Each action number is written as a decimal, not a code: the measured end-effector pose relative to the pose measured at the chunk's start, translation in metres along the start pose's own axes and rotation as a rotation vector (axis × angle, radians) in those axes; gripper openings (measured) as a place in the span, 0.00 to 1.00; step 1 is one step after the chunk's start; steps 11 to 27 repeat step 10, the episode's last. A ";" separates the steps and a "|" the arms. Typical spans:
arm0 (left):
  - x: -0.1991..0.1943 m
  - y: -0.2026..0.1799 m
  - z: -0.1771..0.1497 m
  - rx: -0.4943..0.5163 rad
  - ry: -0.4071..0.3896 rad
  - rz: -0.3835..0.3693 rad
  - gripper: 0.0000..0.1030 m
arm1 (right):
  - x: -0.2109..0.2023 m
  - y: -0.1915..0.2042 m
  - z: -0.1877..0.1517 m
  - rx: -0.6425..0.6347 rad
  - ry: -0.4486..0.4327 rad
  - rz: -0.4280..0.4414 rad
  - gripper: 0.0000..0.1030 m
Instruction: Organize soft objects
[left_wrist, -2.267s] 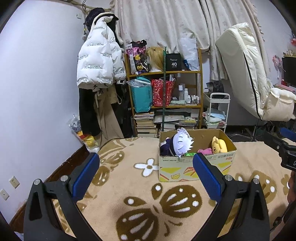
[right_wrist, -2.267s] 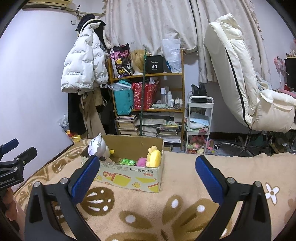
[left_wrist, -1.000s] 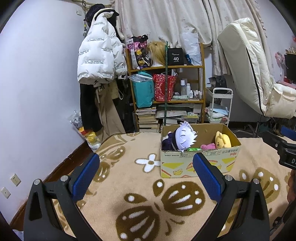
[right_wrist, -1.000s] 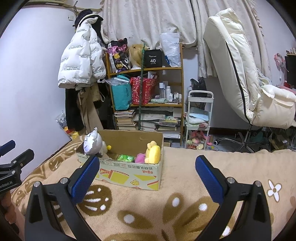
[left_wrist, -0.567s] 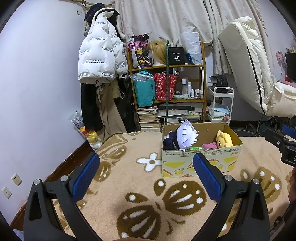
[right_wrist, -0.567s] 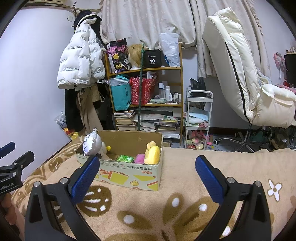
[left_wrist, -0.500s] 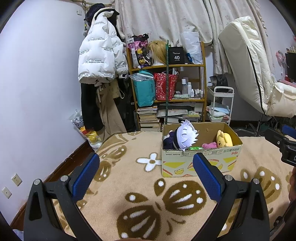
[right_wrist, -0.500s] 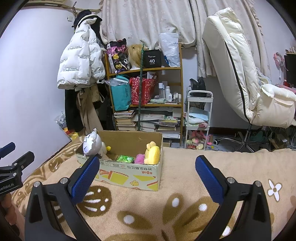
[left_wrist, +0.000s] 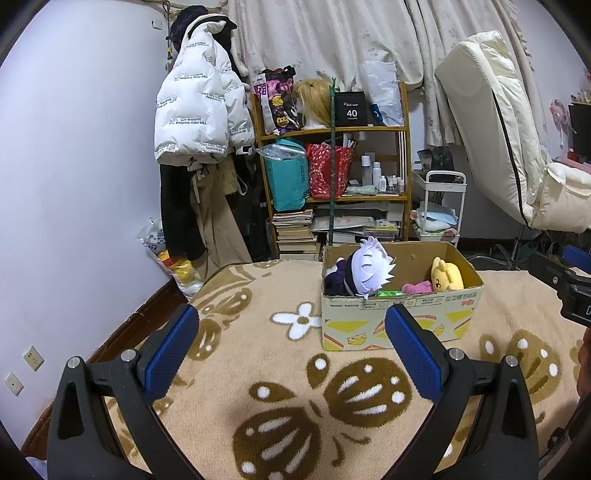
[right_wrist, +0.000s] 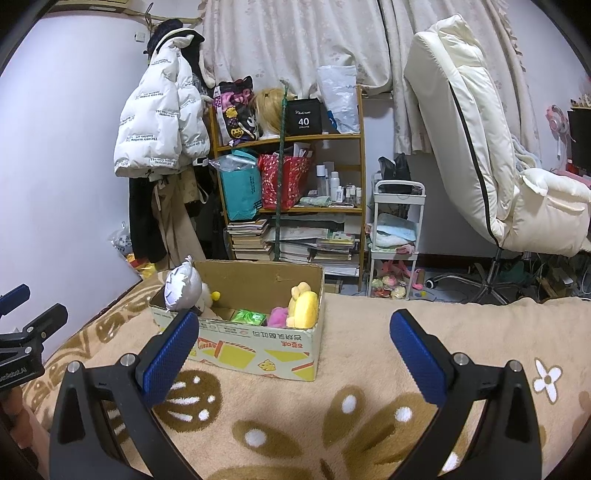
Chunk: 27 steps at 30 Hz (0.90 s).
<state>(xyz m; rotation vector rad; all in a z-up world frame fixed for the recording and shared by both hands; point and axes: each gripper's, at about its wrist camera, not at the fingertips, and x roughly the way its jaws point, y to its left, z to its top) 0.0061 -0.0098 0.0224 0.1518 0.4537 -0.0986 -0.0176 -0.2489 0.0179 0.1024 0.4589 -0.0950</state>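
Observation:
A cardboard box sits on the beige flower-patterned blanket. It holds a white-haired plush doll, a yellow plush, a pink plush and a green soft item. My left gripper is open and empty, in front of the box and to its left. My right gripper is open and empty, in front of the box's right end.
A wooden shelf with bags and books stands behind the box. A white jacket hangs at the left wall. A white cart and a cream recliner chair stand at the right.
Both grippers have drawn slightly back and up from the box over the last seconds. They stay open and empty. The box and toys have not moved.

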 end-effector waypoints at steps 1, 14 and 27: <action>0.001 0.000 -0.001 0.001 -0.001 0.004 0.97 | 0.000 0.000 0.001 -0.001 -0.001 0.000 1.00; 0.002 0.000 -0.002 -0.001 -0.002 0.002 0.97 | 0.001 -0.006 0.000 0.010 -0.003 -0.005 1.00; 0.002 0.000 -0.002 -0.001 -0.002 0.002 0.97 | 0.001 -0.006 0.000 0.010 -0.003 -0.005 1.00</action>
